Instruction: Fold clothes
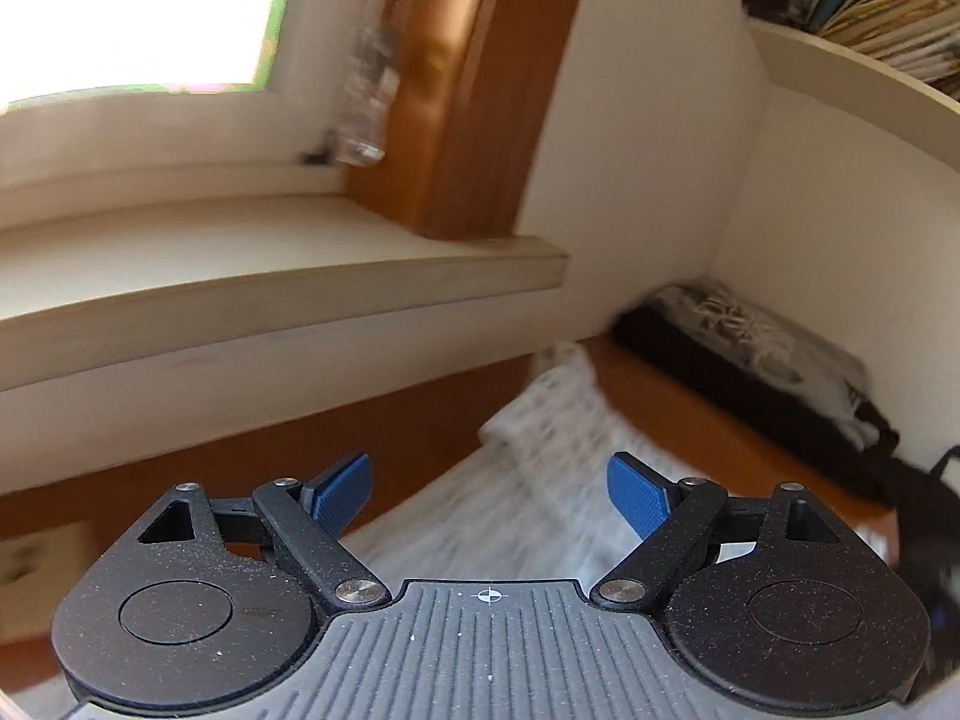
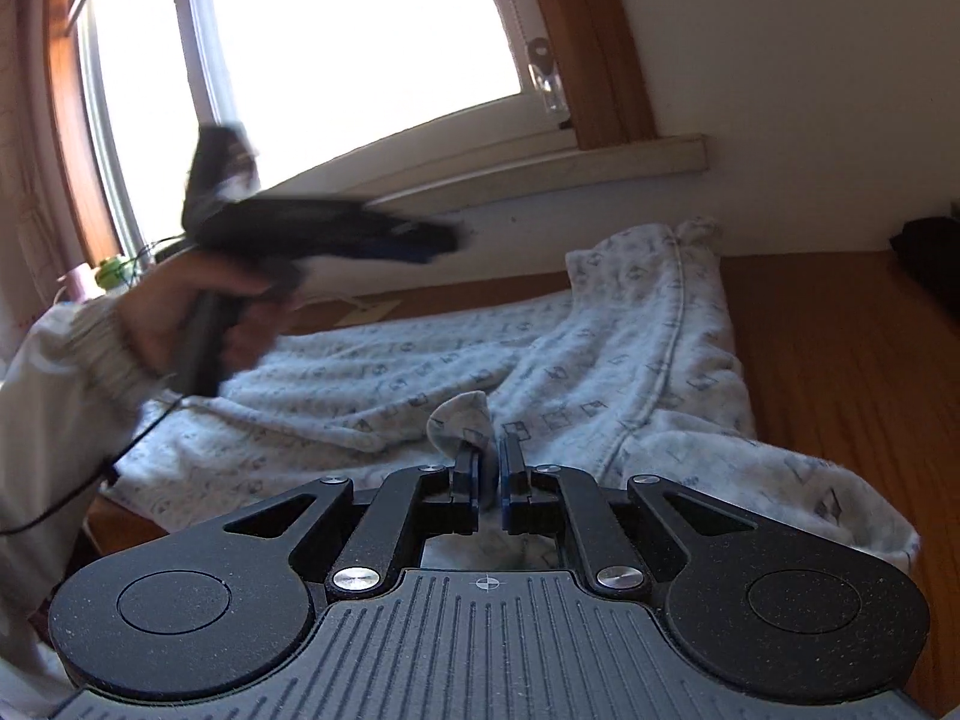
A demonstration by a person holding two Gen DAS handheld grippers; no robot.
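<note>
one patterned garment on a wooden surface, two grippers at work

in the right wrist view, at left, a hand [image 2: 180, 324] holds the left gripper [image 1: 489, 495] raised over the one white patterned garment [image 2: 630, 360]; its two blue pads [image 1: 636, 501] stand wide apart, gripping nothing. at lower centre the right gripper [image 2: 489, 480] has its jaws nearly closed, pinching a fold of that garment, which sprawls across the wooden surface [image 2: 840, 372] below the window [image 2: 360, 30].

Soft printed cloth garment [image 2: 630, 360], wooden table [image 2: 840, 360]

Garment [image 2: 540, 360] on the table [image 2: 840, 372] below the windowsill [image 2: 540, 171], folded stack [image 1: 750, 354] at its right.
</note>
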